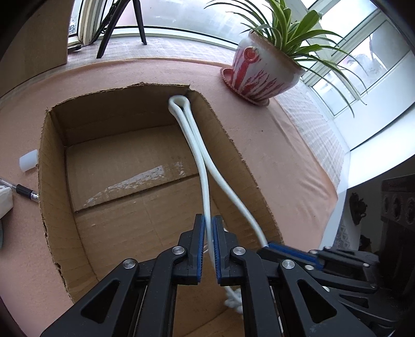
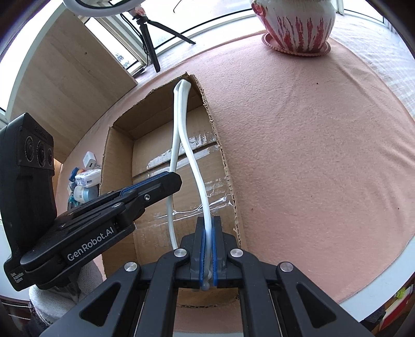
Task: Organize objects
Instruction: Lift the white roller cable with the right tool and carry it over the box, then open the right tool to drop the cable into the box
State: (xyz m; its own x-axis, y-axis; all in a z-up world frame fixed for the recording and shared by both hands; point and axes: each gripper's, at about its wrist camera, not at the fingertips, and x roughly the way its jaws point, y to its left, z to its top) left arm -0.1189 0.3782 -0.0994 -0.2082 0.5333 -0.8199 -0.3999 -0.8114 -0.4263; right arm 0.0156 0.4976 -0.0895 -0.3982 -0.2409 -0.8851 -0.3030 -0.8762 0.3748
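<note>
A white cable (image 1: pixel 197 145) is folded into a long loop, and its bend rests in the far right corner of an open cardboard box (image 1: pixel 52 166). Both strands run back over the box floor to my grippers. One strand passes between the blue pads of my left gripper (image 1: pixel 208 223), which stand slightly apart around it, open. My right gripper (image 2: pixel 208 248) is shut on the other strand of the cable (image 2: pixel 193 160), near its end. Seen from the right wrist, the left gripper (image 2: pixel 171 178) reaches in over the box (image 2: pixel 116 166). The right gripper (image 1: pixel 269 246) lies close beside the left one.
The box sits on a pink cloth-covered table (image 2: pixel 311 155). A red-and-white plant pot (image 1: pixel 259 70) stands at the far right. A tripod (image 1: pixel 140 23) is by the window. A pen (image 1: pixel 24 191), a white cap (image 1: pixel 28 160) and small packages (image 2: pixel 85 178) lie left of the box.
</note>
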